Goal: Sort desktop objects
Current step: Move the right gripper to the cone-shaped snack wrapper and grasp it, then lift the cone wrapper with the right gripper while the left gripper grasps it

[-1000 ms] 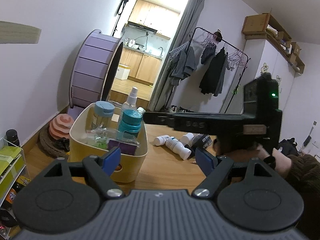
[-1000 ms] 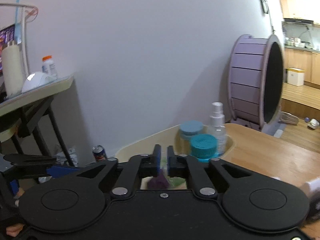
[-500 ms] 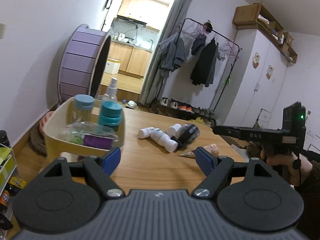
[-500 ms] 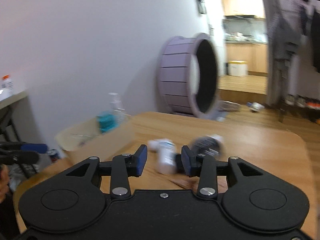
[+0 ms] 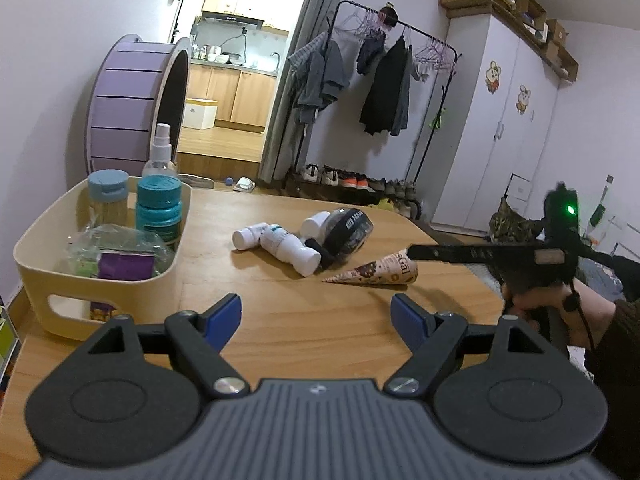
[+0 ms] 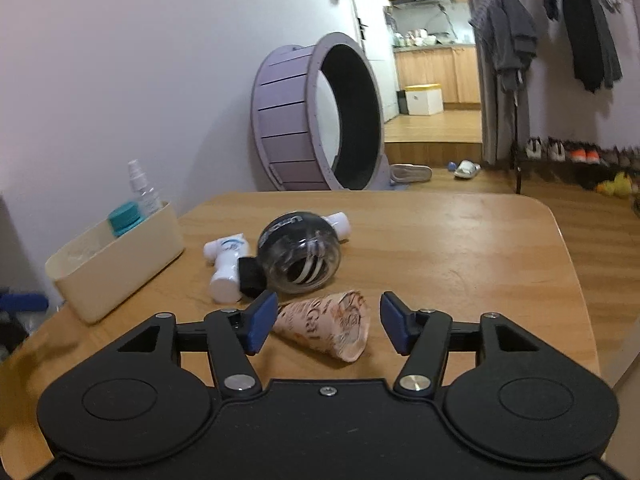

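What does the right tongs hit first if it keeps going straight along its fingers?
Probably the paper cone: it lies on the table between the opening fingers of the right tongs, untouched. Behind it sits the black ball. Depth is hard to judge.

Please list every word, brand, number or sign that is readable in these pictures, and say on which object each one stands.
"Gal": partial lettering on the printed paper cone lying on the table; the rest is cut off.
White lettering on the band of the black ball: too blurred to read.
Blue print on the white bottles: too small to read.
Lettering along the right gripper's arm: unreadable.
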The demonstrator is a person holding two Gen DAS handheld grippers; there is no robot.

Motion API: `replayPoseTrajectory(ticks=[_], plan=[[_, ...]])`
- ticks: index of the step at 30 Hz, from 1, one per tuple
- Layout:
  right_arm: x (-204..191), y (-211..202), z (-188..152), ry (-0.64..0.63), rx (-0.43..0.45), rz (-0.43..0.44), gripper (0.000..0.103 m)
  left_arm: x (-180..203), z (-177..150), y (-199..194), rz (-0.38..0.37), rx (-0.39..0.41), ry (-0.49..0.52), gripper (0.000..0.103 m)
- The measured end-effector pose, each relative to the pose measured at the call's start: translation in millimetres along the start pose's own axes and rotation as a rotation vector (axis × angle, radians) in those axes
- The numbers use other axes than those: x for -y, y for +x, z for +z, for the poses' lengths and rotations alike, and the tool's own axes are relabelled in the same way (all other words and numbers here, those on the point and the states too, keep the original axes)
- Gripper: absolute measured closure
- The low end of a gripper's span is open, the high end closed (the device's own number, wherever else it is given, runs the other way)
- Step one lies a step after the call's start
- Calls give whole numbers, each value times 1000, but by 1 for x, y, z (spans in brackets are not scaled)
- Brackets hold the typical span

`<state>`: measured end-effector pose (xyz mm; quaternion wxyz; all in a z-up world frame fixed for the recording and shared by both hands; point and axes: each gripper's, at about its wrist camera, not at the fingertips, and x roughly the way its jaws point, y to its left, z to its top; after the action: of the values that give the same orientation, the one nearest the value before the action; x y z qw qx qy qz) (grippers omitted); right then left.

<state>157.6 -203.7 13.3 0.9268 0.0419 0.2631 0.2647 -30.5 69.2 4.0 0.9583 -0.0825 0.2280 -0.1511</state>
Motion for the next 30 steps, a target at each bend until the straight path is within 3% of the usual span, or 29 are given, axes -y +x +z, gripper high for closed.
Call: replayPoseTrajectory(ticks=[5, 7, 13, 21, 30], plan=[[3, 17, -2, 28, -33, -8, 49, 1, -2, 3, 5, -14, 1, 22], [6, 22, -5, 36, -60, 14, 71, 0, -2, 2, 7, -14, -1, 22], [6, 17, -8, 42, -71, 88, 76, -1, -2, 0, 10, -14, -10, 22], [-7, 2, -12, -97, -150, 245, 84, 1, -3, 0, -7, -23, 11, 22], [-15, -1, -18, -194, -215, 256, 84, 6, 0, 4, -50, -23, 53, 22]])
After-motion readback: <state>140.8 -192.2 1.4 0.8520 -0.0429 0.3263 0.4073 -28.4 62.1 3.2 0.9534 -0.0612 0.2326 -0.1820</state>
